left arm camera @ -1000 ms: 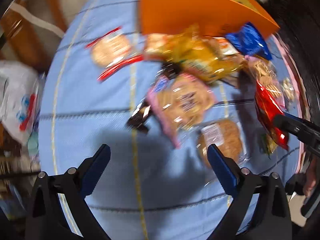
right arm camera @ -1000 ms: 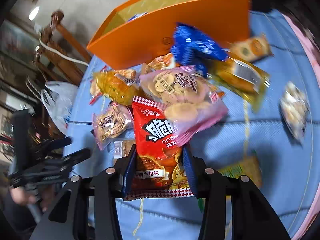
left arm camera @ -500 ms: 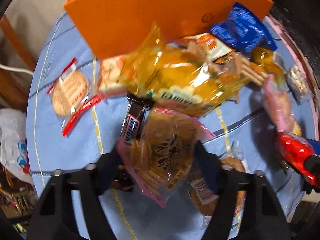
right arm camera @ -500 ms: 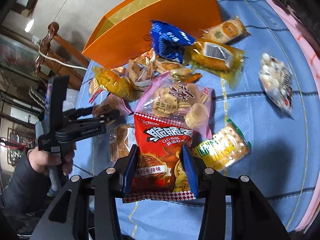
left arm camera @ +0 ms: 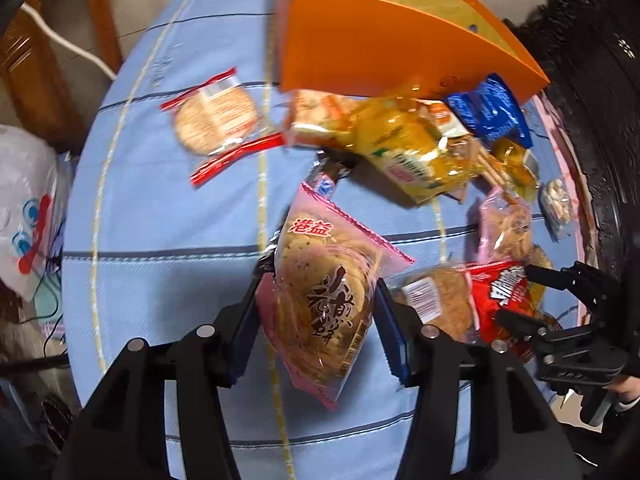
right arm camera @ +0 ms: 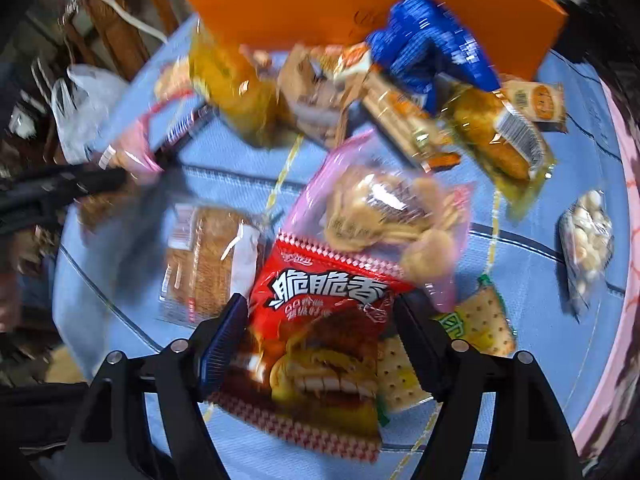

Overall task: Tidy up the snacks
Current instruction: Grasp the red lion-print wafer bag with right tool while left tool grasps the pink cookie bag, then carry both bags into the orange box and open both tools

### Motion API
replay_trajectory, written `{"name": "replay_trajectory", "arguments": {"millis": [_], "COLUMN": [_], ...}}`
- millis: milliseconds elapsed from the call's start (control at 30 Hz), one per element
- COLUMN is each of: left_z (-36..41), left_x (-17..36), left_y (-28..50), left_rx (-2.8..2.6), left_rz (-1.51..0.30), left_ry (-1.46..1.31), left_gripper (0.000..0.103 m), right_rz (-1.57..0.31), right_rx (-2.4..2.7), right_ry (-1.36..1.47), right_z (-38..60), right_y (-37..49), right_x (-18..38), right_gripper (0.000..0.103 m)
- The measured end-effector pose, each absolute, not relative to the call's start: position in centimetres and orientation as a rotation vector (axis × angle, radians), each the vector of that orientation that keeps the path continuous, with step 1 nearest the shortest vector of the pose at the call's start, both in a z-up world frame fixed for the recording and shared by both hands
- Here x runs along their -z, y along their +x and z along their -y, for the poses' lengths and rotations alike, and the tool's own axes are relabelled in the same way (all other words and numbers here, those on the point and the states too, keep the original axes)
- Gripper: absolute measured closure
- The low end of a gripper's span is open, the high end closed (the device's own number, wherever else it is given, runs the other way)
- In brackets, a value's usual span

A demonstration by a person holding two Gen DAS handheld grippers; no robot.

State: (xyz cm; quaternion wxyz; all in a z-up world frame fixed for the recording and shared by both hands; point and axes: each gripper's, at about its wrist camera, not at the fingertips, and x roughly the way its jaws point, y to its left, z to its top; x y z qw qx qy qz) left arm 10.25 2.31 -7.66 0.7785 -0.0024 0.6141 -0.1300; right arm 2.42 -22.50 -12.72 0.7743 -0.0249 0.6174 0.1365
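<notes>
My left gripper (left arm camera: 316,300) is shut on a pink-edged cracker pack (left arm camera: 328,292) and holds it above the blue tablecloth (left arm camera: 160,220). My right gripper (right arm camera: 320,316) is shut on a red snack bag (right arm camera: 324,340), also lifted; it shows at the right of the left wrist view (left arm camera: 500,296). The orange box (left arm camera: 384,40) stands open at the far side of the table, also in the right wrist view (right arm camera: 320,0). Loose snacks lie in front of it: a yellow bag (left arm camera: 412,148), a blue bag (right arm camera: 432,44), a pink biscuit bag (right arm camera: 384,208).
A round cracker in red-edged wrap (left arm camera: 216,120) lies at the far left. A brown cake pack (right arm camera: 208,264), a green-yellow cracker pack (right arm camera: 476,320) and a nut pack (right arm camera: 588,236) lie on the cloth. A white plastic bag (left arm camera: 24,200) and wooden furniture (left arm camera: 36,72) stand beyond the left edge.
My left gripper closed on the pink-edged cracker pack and lifted it off the cloth. My right gripper kept the red bag and shifted; its view is blurred by motion.
</notes>
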Motion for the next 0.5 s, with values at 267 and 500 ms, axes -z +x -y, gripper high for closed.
{"name": "replay_trajectory", "arguments": {"millis": [267, 500], "left_z": [-2.4, -1.6], "left_x": [7.7, 1.1], "left_y": [9.6, 10.8], "left_rx": [0.266, 0.320], "left_rz": [-1.342, -1.196], "left_ry": [-0.036, -0.036], "left_gripper": [0.050, 0.050], "right_rz": [-1.311, -1.104], "right_rx": [-0.344, -0.383], "right_ry": [0.056, 0.205], "right_z": [24.1, 28.7], "right_y": [2.1, 1.4], "right_x": [11.7, 3.6], "right_gripper": [0.036, 0.036]}}
